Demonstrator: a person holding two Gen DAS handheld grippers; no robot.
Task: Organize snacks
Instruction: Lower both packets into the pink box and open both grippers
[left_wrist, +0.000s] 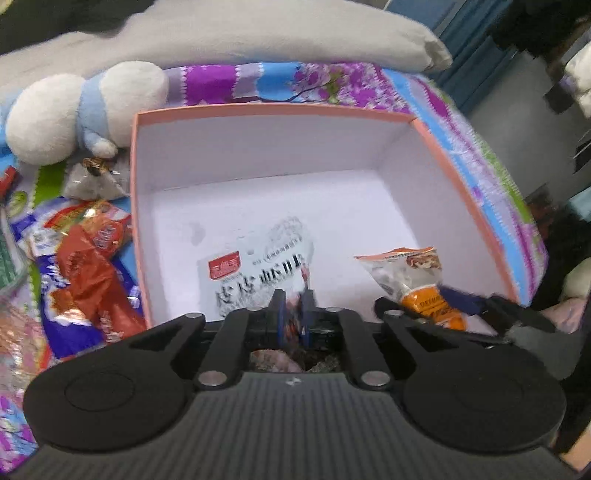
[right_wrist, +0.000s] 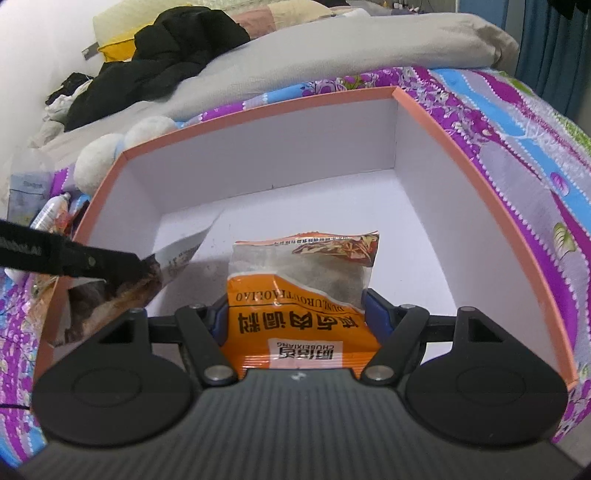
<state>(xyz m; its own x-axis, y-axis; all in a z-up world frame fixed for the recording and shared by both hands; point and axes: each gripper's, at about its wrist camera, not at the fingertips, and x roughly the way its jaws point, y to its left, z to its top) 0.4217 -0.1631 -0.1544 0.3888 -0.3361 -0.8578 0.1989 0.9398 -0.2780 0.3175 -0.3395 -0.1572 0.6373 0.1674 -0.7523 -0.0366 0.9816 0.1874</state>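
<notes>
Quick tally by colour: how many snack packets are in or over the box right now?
White packet: 1
Orange packet: 1
Total: 2

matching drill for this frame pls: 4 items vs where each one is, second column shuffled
Items:
1. white packet
2. orange packet
3. plush toy
4. red packet

Places:
A. on the bedspread, left of the box
B. between the right gripper's fingers, over the box
C. in the left gripper, over the box
D. beyond the box's far left corner

Pairs: 1-C, 2-B, 3-D, 4-A

Box; left gripper; right gripper; bedspread.
</notes>
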